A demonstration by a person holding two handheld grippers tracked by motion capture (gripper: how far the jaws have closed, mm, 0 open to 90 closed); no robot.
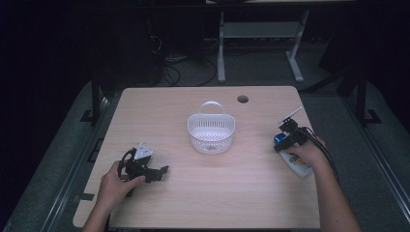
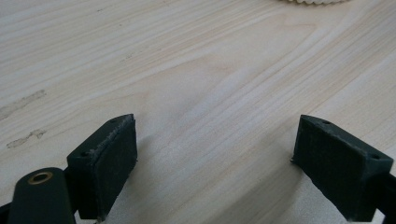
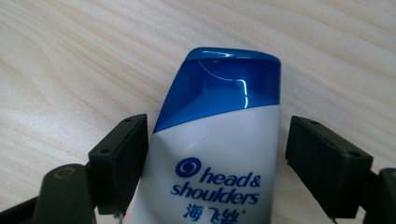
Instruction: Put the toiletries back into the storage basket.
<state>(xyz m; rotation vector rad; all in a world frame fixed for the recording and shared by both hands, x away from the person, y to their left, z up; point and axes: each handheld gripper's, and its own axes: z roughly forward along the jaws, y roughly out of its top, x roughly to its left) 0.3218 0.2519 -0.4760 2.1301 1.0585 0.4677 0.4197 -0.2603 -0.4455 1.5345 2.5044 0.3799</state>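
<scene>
Right hand-held gripper [image 3: 217,154] wide, jaws straddling the shampoo bottle [image 3: 219,140]; left jaw touching or nearly so, right jaw clear of it. Bottle lies flat at the bench [image 1: 203,203] right edge, blue cap [image 3: 224,79] pointing away. Left hand-held gripper [image 2: 215,154] wide, empty, low over bench. White basket [image 1: 211,131] at centre, well apart.

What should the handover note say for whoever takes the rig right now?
Left gripper: open, holding nothing, low over bare table at the near left.
Right gripper: open, jaws on either side of the shampoo bottle; left jaw close to it or touching, right jaw apart.
Bottle lies flat at the right edge, blue cap pointing away.
White basket at table centre, nothing seen inside.
Done: bottle straddled. Left: close, lift, likely into the basket.
</scene>
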